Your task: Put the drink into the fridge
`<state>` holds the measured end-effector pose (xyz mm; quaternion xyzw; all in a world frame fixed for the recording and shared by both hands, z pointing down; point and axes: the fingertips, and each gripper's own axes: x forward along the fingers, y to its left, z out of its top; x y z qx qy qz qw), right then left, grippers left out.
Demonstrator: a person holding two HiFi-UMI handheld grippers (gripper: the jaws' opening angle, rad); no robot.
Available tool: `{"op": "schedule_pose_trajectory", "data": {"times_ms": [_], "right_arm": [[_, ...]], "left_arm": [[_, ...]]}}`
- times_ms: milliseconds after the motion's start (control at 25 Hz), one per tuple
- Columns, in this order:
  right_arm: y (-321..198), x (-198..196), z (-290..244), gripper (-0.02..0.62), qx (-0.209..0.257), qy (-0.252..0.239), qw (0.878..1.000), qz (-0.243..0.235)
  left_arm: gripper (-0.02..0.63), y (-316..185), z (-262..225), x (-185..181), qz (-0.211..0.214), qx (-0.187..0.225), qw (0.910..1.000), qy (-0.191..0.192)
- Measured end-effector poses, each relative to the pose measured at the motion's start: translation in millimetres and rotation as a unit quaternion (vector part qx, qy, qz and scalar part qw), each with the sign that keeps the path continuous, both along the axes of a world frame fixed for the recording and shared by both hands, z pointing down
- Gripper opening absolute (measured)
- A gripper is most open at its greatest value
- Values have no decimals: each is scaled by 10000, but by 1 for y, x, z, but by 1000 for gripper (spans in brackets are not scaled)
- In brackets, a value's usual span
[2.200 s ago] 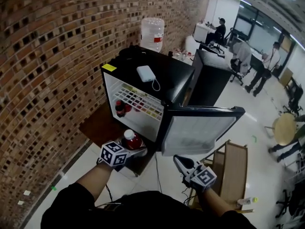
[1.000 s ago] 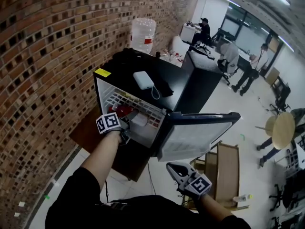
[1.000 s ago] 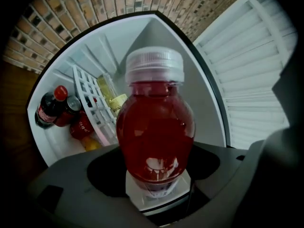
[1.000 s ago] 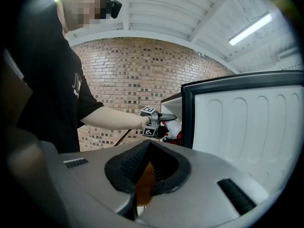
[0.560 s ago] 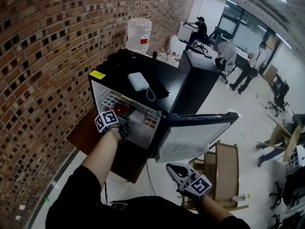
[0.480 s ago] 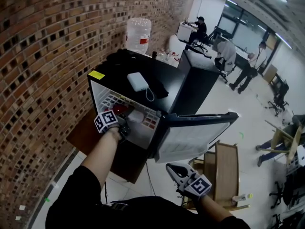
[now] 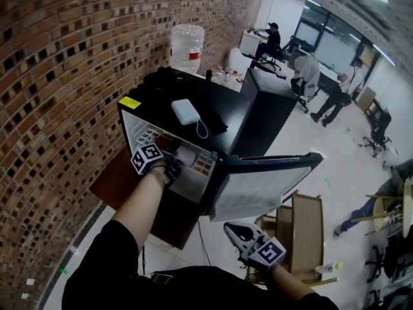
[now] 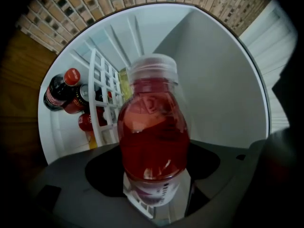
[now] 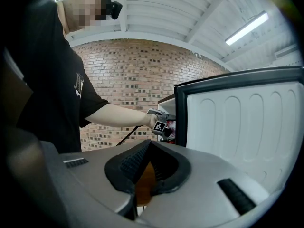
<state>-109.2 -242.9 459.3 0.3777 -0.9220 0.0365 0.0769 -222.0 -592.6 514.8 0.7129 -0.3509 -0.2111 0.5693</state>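
Note:
The drink (image 8: 153, 141) is a clear bottle of red liquid with a pale cap. My left gripper (image 8: 154, 186) is shut on its lower part and holds it inside the open mini fridge (image 7: 132, 112), in front of the white back wall. In the head view the left gripper (image 7: 173, 160) reaches into the fridge opening, and the bottle mostly hides behind it. The fridge door (image 7: 258, 189) hangs open to the right. My right gripper (image 7: 233, 232) hovers low beside the door, shut with nothing in it; its own view shows the jaws (image 9: 145, 151) meeting.
Dark cola bottles (image 8: 61, 91) lie beside a white wire shelf (image 8: 102, 103) inside. A white power bank (image 7: 184, 110) rests on the fridge top. A water jug (image 7: 186, 47) stands behind, a black cabinet (image 7: 271, 102) to the right, a wooden rack (image 7: 310, 231) near the door. The brick wall is at left.
The left gripper has carried the bottle up from below the fridge into its opening, then slid a little deeper and rolled. The right gripper has stayed put.

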Motion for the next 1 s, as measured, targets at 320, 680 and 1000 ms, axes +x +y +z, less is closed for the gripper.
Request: {"op": "schedule_pose_trajectory", "data": {"times_ms": [320,680,1000], "right_arm": [[2,5,0,1,3,-24,10000,33],[-1,3,4,1,15,-56,10000,26],[6,1,1,1,26,-60,10000,-10]], "left_arm": [[350,-6,-1,-3,-138,-221,9994,212],[356,-6,3,-16,-117,-49,9997,190],[351,3,-12,-13,-40,221,9994,262]]}}
